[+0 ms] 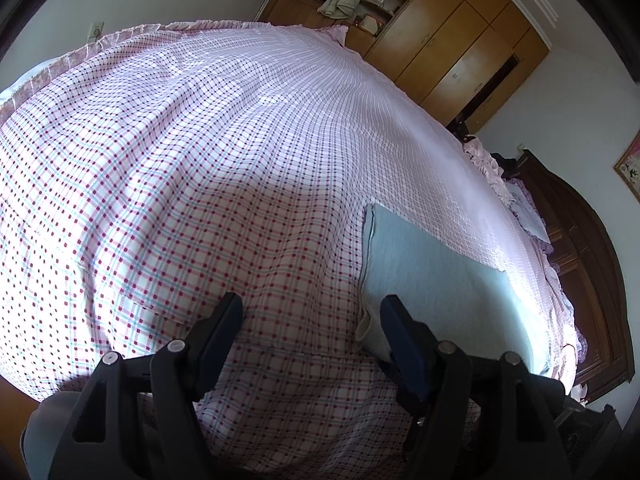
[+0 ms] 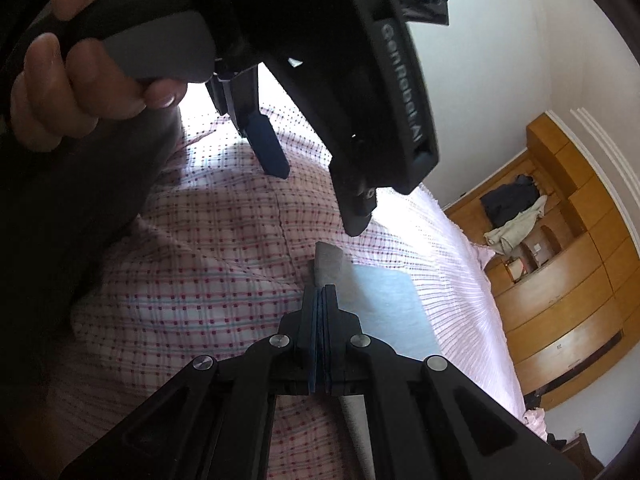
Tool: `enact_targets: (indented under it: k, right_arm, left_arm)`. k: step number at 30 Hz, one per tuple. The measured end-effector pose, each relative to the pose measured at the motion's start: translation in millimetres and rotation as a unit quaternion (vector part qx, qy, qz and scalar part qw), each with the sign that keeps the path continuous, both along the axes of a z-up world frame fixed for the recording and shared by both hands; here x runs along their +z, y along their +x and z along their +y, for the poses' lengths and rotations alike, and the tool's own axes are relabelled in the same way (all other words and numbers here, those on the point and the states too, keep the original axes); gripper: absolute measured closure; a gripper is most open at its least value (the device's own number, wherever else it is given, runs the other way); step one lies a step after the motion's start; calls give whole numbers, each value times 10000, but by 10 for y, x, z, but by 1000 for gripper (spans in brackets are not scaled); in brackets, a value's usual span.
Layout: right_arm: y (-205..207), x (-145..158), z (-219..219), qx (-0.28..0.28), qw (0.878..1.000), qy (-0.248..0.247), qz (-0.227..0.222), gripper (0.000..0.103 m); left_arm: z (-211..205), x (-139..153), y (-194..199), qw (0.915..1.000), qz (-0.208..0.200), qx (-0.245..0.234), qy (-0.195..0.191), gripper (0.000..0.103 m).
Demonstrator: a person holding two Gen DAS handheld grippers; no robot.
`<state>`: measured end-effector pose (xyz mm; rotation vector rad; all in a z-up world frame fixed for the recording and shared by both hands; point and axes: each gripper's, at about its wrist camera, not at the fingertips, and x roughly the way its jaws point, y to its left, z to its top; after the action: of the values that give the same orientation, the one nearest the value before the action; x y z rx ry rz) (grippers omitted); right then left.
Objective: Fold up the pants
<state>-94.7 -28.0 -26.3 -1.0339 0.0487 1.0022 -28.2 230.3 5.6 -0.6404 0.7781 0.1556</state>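
While the left gripper (image 1: 312, 320) stands with its jaws spread wide over the checked bedspread (image 1: 200, 168), nothing sits between the two dark fingers, and only the plaid cloth shows in the gap. Its finger at about four o'clock of that view overlaps the near corner of the pants (image 1: 436, 280), a pale grey-blue folded panel; whether it touches the cloth cannot be told.

From the right wrist view, the right gripper (image 2: 322, 292) has its pads pressed flat together, with no cloth visible between them. Its tips lie against the near edge of the pants (image 2: 384, 300), where a grey corner sticks up at twelve o'clock of the fingertips. The folded panel runs away toward two o'clock on the bedspread (image 2: 192, 272).

Above that, from ten to one o'clock in the same view, the left gripper (image 2: 316, 196) hangs over the bed, one blue-padded finger (image 2: 268, 148) well apart from the other. A person's hand (image 2: 80, 76) at ten o'clock wraps around its grey handle.

Farther off, a wooden wardrobe (image 2: 568, 280) fills the three o'clock side, with dark and pale clothes (image 2: 516, 216) heaped on an open shelf. From the left wrist view, the wardrobe (image 1: 452, 28) stands at one o'clock beyond the bed's ruffled edge, and a dark wooden headboard (image 1: 580, 264) curves along four o'clock.
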Motion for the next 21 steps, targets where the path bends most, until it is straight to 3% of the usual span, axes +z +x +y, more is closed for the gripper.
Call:
enact_targets:
  k: [7,10,12,16,21]
  right_arm:
    - [-21,2,46,43,9999,-72,136,103]
    - [-31,179,-11,-27,9986,219,488,77]
    - [25,364,-72,-31,9938,537,974,74]
    - [360,595,-183,-217,9867,737,1433,74]
    - [1164,752,-237,-405,9723,752,2177,74]
  left_arm:
    - [-33,-7,26,10000,35,-16,19,28]
    - [-59,16,40,10000,-3,-35,44,28]
    - [-76,52,66,9999,-12,-74,90,28]
    - [-88,129,195,9995,-181,-276,32,28]
    - [-66,139,474,9990,-196,-251,312,28]
